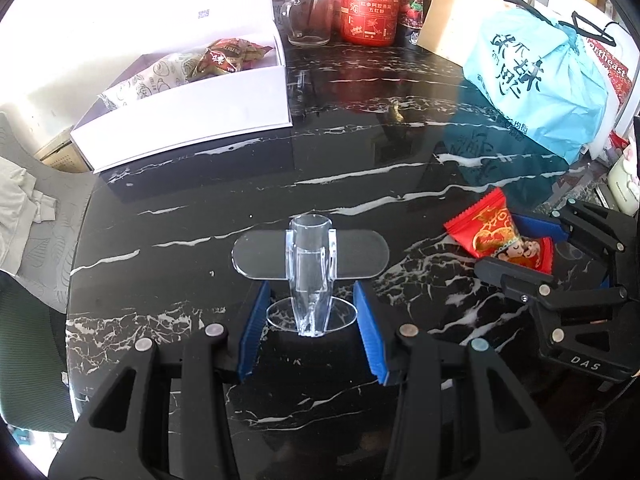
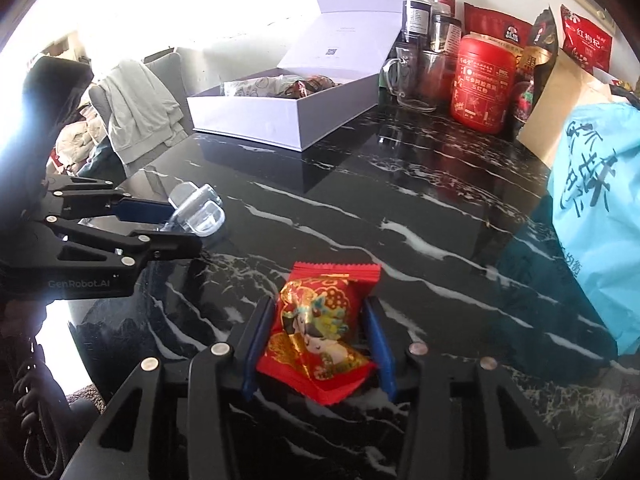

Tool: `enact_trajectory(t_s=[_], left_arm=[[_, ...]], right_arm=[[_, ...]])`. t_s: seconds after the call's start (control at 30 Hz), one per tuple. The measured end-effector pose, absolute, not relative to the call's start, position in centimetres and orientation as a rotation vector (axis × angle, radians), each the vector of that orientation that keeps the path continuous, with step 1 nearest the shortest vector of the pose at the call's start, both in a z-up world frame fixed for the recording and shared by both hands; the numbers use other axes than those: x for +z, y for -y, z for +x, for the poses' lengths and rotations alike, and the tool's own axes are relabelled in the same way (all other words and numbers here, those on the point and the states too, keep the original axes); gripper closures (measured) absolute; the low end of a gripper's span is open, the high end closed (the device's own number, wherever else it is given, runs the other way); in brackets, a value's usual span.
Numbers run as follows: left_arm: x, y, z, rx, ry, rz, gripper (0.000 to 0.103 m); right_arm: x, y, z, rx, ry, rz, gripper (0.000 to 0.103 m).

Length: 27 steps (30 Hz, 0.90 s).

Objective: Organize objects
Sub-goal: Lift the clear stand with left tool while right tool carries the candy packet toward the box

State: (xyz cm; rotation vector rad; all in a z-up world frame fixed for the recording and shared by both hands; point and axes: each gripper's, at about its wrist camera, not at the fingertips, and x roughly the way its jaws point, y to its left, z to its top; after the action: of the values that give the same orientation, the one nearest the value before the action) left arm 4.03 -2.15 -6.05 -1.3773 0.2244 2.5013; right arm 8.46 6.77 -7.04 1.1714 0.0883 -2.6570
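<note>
A clear plastic holder [image 1: 310,272] lies on the black marble table between the blue pads of my left gripper [image 1: 311,308]. The pads stand apart from it, so the gripper is open. It also shows in the right wrist view [image 2: 196,210] at the left gripper's tips [image 2: 182,226]. A red snack packet [image 2: 320,332] lies between the pads of my right gripper [image 2: 318,320], which close in on its sides. In the left wrist view the packet [image 1: 500,236] sits in the right gripper [image 1: 520,246]. An open white box [image 1: 188,116] holding snack bags stands at the back left.
A red canister [image 1: 370,4], a glass mug [image 1: 306,14], jars and snack bags line the back. A light blue bag [image 1: 548,80] and a brown envelope [image 1: 452,12] stand at the right. A chair with clothes [image 2: 132,108] is beyond the table's left edge.
</note>
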Motion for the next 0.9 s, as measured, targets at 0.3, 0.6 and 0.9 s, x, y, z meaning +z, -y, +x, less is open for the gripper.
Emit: enact_trajectory(t_s=[0.3,0.6,0.9], left_arm=[[-3.8,2.3,4.2,2.524,-0.222,-1.33,0.061],[-0.9,3.7,3.9,2.582,-0.192,-1.274,0.061],[0.5,4.7,2.6,2.627,-0.192,-1.257,0.061]], right_arm=[[-4.8,-6.3,8.4,-2.653,-0.105,1.113,0.057],[-1.8,-5.3,7.5,-2.638,-0.117,1.038,0.057],[0.2,-4.1,6.1,-2.598,-0.14,0.987,0.057]])
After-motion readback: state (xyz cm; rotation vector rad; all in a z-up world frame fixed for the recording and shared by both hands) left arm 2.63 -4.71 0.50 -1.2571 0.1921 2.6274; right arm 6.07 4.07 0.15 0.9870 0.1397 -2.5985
